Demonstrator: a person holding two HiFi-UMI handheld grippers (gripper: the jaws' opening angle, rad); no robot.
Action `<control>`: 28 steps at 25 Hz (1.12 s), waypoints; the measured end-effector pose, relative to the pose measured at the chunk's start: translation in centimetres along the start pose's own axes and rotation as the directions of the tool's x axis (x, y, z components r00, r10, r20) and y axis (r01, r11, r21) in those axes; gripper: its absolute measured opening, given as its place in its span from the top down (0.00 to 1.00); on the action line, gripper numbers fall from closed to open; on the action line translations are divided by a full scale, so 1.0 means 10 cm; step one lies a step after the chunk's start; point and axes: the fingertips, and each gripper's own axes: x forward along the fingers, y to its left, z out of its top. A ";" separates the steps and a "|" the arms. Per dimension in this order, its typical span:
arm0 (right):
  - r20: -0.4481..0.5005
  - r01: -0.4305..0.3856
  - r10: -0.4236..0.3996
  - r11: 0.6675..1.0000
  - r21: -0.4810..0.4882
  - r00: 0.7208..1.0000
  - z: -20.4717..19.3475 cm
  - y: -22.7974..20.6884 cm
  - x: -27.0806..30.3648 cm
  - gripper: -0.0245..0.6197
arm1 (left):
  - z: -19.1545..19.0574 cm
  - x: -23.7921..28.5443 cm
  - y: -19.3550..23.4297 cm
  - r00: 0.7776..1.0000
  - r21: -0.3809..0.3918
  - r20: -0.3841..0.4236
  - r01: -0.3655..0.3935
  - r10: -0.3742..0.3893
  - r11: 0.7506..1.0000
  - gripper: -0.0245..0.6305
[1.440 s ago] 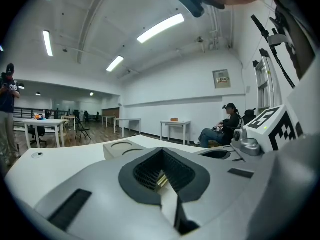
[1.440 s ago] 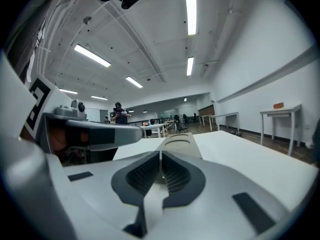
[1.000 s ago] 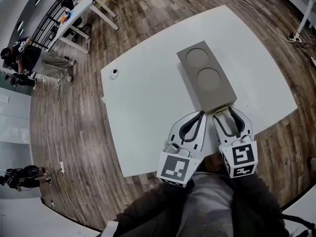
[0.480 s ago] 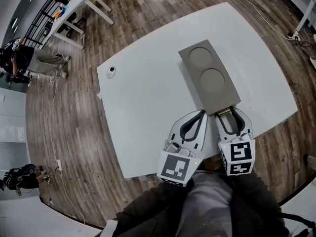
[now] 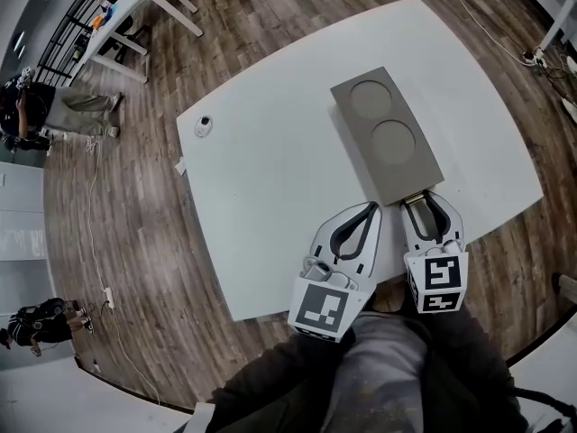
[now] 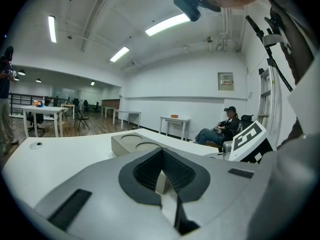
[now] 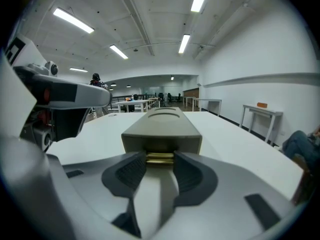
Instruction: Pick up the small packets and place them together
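A grey-brown box [image 5: 388, 138] with two round recesses in its top lies on the white table [image 5: 270, 197]. The slot in its near end shows a stack of thin gold packets [image 7: 160, 156]. My right gripper [image 5: 424, 200] is at that end. Its jaws are closing, with the packet stack between the fingertips at the slot's mouth [image 7: 160, 164]; I see no firm press on it. My left gripper [image 5: 370, 208] rests beside it on the left, shut with nothing in it [image 6: 162, 181]. The box [image 6: 131, 143] lies ahead of it to the left.
A small round white object [image 5: 206, 125] sits near the table's far left edge. The table's near edge runs just under both grippers. A person [image 6: 222, 129] sits beyond the table on the right. Other tables [image 5: 135, 7] and people stand far left.
My right gripper has moved forward to the box's near end and its jaws have narrowed round the packets. The left gripper has stayed put.
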 end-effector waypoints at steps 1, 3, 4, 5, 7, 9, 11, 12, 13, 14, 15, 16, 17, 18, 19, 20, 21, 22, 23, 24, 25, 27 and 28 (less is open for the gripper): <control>0.000 0.002 -0.002 1.000 0.000 1.000 0.00 0.00 0.00 0.69 | 0.02 -0.01 -0.01 1.000 0.003 -0.002 0.005 -0.005 1.000 0.96; 0.000 0.005 -0.005 1.000 0.000 1.000 -0.01 0.00 0.00 0.69 | 0.05 -0.04 -0.02 1.000 0.009 -0.003 0.016 -0.016 1.000 0.96; 0.000 0.006 -0.006 1.000 -0.001 1.000 -0.01 0.00 -0.01 0.69 | 0.07 -0.06 -0.03 1.000 0.011 -0.004 0.020 -0.020 1.000 0.96; 0.001 0.007 -0.007 1.000 -0.002 1.000 -0.02 0.00 -0.01 0.69 | 0.08 -0.07 -0.04 1.000 0.010 -0.004 0.022 -0.022 1.000 0.96; 0.002 0.007 -0.007 1.000 -0.004 1.000 -0.02 -0.01 -0.01 0.69 | 0.09 -0.11 -0.05 1.000 0.005 -0.005 0.025 -0.025 1.000 0.96; 0.001 0.005 -0.005 1.000 -0.002 1.000 -0.02 -0.01 0.00 0.69 | 0.12 -0.14 -0.04 1.000 0.001 -0.004 0.029 -0.029 1.000 0.96; -0.003 0.011 -0.011 1.000 0.007 1.000 -0.02 -0.01 0.01 0.69 | 0.16 -0.16 -0.02 0.999 0.004 0.001 0.035 -0.035 0.999 0.96; -0.005 0.015 -0.015 1.000 0.013 1.000 -0.02 -0.01 0.01 0.69 | 0.18 -0.17 0.00 0.999 0.007 0.005 0.038 -0.038 0.999 0.96; -0.009 0.019 -0.019 1.000 0.017 1.000 -0.03 -0.01 0.01 0.69 | 0.21 -0.18 0.01 0.999 0.011 0.009 0.041 -0.041 0.999 0.96; -0.012 0.023 -0.023 1.000 0.020 1.000 -0.03 0.00 0.01 0.69 | 0.23 -0.19 0.03 0.999 0.013 0.012 0.042 -0.042 0.999 0.96; -0.013 0.027 -0.027 0.999 0.020 1.000 -0.02 0.00 0.01 0.69 | 0.23 -0.19 0.04 0.999 0.013 0.012 0.043 -0.043 0.999 0.96; -0.012 0.031 -0.031 0.999 0.018 0.999 -0.02 0.00 0.00 0.69 | 0.23 -0.19 0.05 0.999 0.011 0.011 0.044 -0.044 0.999 0.96; -0.011 0.035 -0.035 0.999 0.017 0.999 -0.01 -0.01 0.00 0.69 | 0.22 -0.19 0.06 0.999 0.010 0.010 0.046 -0.046 0.999 0.96; -0.011 0.036 -0.036 0.999 0.018 0.999 -0.01 -0.01 0.01 0.69 | 0.21 -0.18 0.07 0.999 0.009 0.010 0.048 -0.048 0.999 0.96; -0.014 0.034 -0.034 0.999 0.021 0.999 -0.01 0.00 0.01 0.69 | 0.21 -0.18 0.07 0.999 0.010 0.010 0.051 -0.051 0.999 0.96; -0.020 0.028 -0.027 0.999 0.026 0.999 -0.02 0.00 0.01 0.68 | 0.20 -0.17 0.06 0.998 0.011 0.010 0.055 -0.055 0.998 0.96; -0.025 0.018 -0.017 0.999 0.029 1.000 -0.03 0.01 0.01 0.68 | 0.20 -0.16 0.06 0.998 0.012 0.010 0.058 -0.058 0.998 0.96; -0.031 0.005 -0.005 1.000 0.028 1.000 -0.04 0.02 0.01 0.67 | 0.19 -0.16 0.06 0.998 0.012 0.009 0.061 -0.061 0.998 0.96; -0.036 -0.005 0.006 1.000 0.023 0.999 -0.05 0.04 0.01 0.64 | 0.19 -0.15 0.06 0.998 0.010 0.007 0.062 -0.062 0.998 0.96; -0.042 -0.010 0.011 1.000 0.018 0.999 -0.05 0.05 0.02 0.63 | 0.19 -0.14 0.07 0.998 0.008 0.006 0.063 -0.063 0.998 0.96; -0.050 -0.009 0.010 1.000 0.014 0.999 -0.05 0.05 0.03 0.63 | 0.19 -0.14 0.08 0.998 0.006 0.005 0.063 -0.063 0.998 0.96; -0.066 0.004 -0.004 1.000 0.007 0.998 -0.06 0.04 0.05 0.63 | 0.19 -0.13 0.09 0.998 0.005 0.004 0.064 -0.064 0.998 0.96; -0.072 0.012 -0.012 1.000 0.004 0.997 -0.07 0.02 0.05 0.63 | 0.18 -0.13 0.08 0.998 0.004 0.005 0.065 -0.065 0.998 0.96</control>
